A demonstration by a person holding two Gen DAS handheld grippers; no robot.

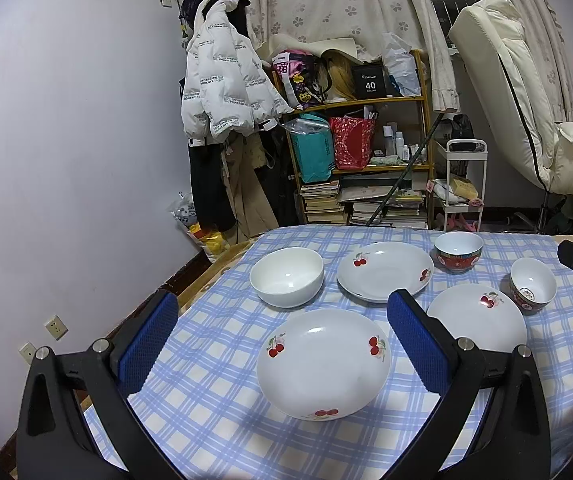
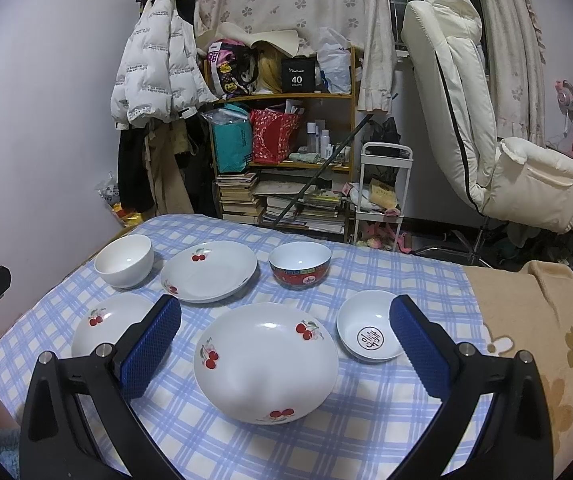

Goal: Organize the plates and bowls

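Three white plates with cherry prints lie on the blue checked tablecloth (image 1: 206,380). The near plate (image 1: 322,364) is below and ahead of my open left gripper (image 1: 282,300). The second plate (image 2: 264,360) lies ahead of my open right gripper (image 2: 286,304). The third plate (image 1: 384,270) is farther back in the middle. A plain white bowl (image 1: 286,276) stands back left. A red patterned bowl (image 2: 299,264) stands back right. A small bowl (image 2: 370,326) with a red outside sits right of the second plate. Neither gripper holds anything.
Beyond the table's far edge are a cluttered wooden shelf (image 1: 358,152) with stacked books, a coat rack with a white jacket (image 1: 222,76), a small white cart (image 2: 382,188) and a white reclining chair (image 2: 486,128). A tan flowered blanket (image 2: 534,320) lies right of the tablecloth.
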